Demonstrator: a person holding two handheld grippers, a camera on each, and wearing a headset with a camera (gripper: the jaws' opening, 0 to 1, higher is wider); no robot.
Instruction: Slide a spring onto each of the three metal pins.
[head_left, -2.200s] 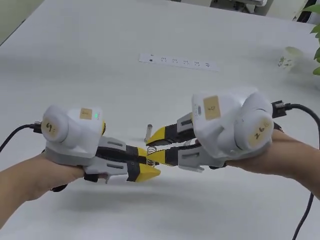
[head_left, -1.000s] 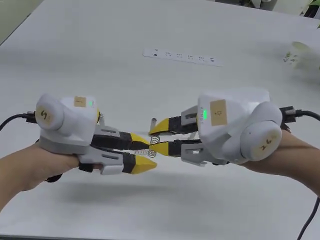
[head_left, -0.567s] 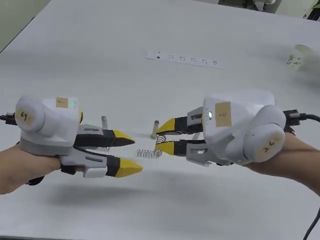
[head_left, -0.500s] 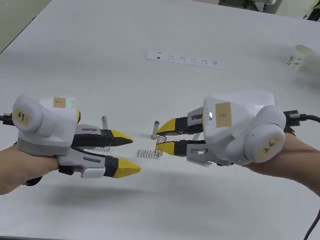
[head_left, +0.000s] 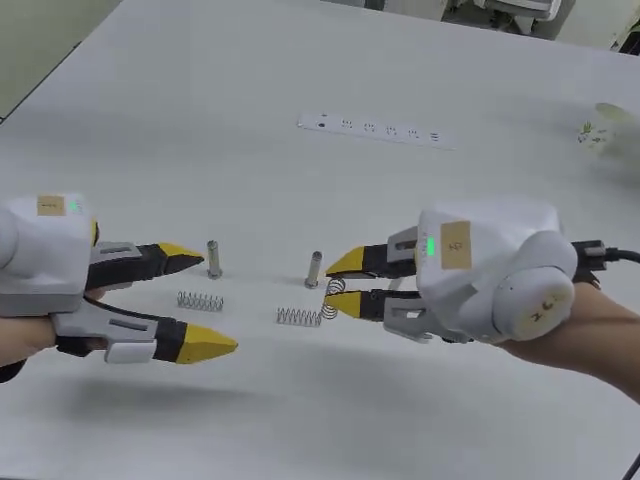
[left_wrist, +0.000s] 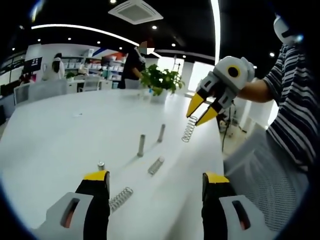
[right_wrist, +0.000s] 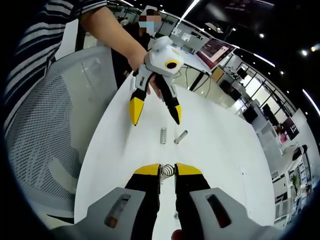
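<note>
Steel coil spring (head_left: 336, 288) pinched in the closed right gripper (head_left: 329, 292); left gripper (head_left: 219, 302) gaping, empty.
Thin, bouncy wire against smooth yellow tips: may squirt free if squeezed, or snag on the rim of the upright grey pin (head_left: 316, 269) just ahead of the right tips. Second pin (head_left: 213, 258) beside the left tips; its top seems bare.
</note>
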